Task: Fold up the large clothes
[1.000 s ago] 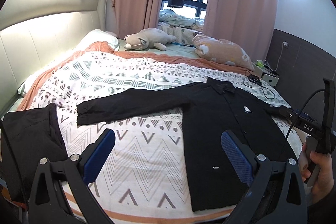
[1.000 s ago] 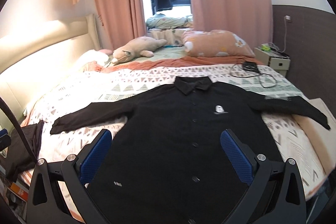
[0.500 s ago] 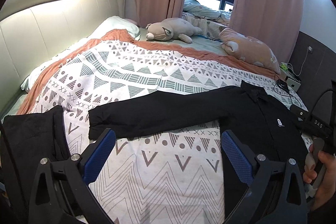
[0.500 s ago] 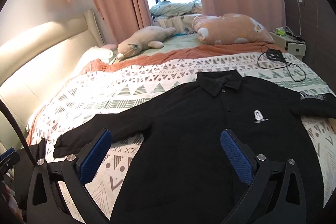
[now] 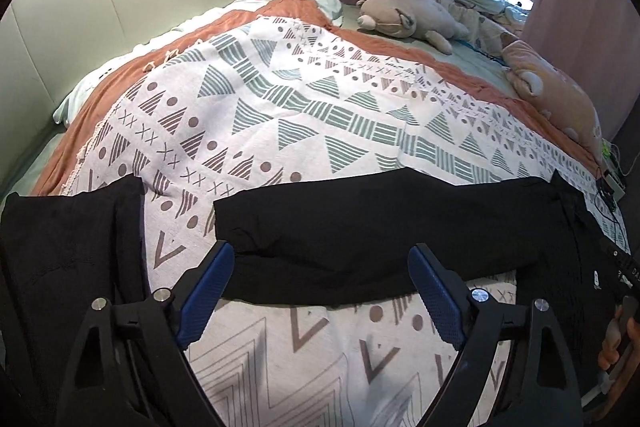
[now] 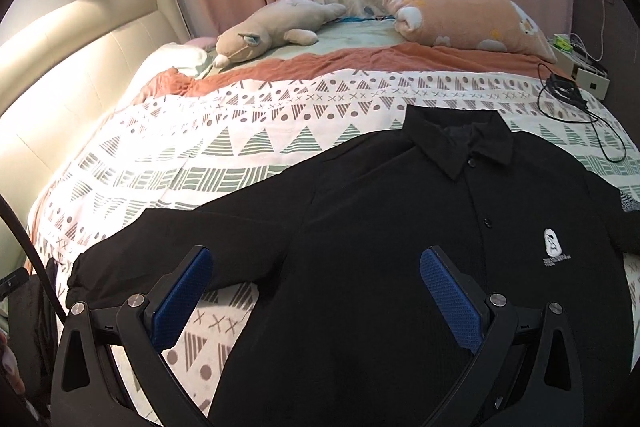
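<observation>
Black-framed left gripper (image 5: 322, 291), blue textured pads (image 5: 206, 293), silver screws.

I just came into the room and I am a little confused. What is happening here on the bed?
A person holds a claw in each hand over a black shirt spread flat on the patterned blanket. The left claw sits over the outstretched sleeve, its jaws closing but not gripping the cloth. The right claw hangs open over the shirt near the armpit. No fold is made yet. Another dark garment lies beside.
</observation>
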A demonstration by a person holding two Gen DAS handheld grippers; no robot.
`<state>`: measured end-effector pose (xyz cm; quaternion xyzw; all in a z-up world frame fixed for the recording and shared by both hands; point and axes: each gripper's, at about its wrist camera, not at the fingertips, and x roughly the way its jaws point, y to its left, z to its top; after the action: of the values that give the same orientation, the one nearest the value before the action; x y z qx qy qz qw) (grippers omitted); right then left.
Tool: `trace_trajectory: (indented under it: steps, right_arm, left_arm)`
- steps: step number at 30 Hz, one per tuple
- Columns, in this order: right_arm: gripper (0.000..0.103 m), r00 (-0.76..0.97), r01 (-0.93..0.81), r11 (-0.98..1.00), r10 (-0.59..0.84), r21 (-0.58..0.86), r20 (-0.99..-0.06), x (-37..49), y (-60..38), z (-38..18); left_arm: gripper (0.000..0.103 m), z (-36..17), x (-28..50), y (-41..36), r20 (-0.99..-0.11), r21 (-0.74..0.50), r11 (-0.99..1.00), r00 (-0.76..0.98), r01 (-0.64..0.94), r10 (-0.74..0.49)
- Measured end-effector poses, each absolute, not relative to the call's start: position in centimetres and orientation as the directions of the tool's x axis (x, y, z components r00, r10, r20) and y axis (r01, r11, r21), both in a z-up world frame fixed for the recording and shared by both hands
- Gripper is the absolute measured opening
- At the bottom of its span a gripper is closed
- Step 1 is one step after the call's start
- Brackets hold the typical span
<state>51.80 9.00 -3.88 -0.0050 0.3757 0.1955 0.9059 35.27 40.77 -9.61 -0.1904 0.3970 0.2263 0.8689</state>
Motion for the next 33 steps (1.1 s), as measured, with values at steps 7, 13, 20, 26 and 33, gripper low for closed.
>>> trace_trajectory:
  steps: [7, 13, 20, 26, 33]
  right_arm:
    - [0.103, 0.599, -0.331, 0.933, 0.322, 0.140, -0.733, 56.2, 10.7, -7.3]
    - [0.103, 0.586, -0.320, 0.939, 0.301, 0.127, -0.753, 58.5, 12.7, -9.6]
    - [0.103, 0.561, -0.283, 0.955, 0.240, 0.089, -0.792, 59.4, 13.5, -12.5]
    - [0.103, 0.580, -0.276, 0.952, 0.274, 0.131, -0.767, 59.1, 12.3, -11.3]
    - [0.103, 0.587, -0.277, 0.943, 0.318, 0.184, -0.745, 58.1, 9.4, -9.7]
  left_arm:
    - [0.090, -14.9, 37.2, 44.4, -0.845, -0.126, 0.772, 0.475, -0.623, 0.246]
    - [0.089, -19.2, 37.5, 46.7, -0.892, -0.092, 0.709, 0.375, -0.699, 0.253]
    - [0.055, -21.0, 37.5, 45.6, -0.909, -0.044, 0.722, 0.327, -0.690, 0.257]
    - [0.027, -17.5, 36.4, 45.2, -0.874, -0.100, 0.742, 0.415, -0.663, 0.254]
    - [0.025, -9.8, 36.8, 42.8, -0.801, -0.132, 0.798, 0.538, -0.588, 0.264]
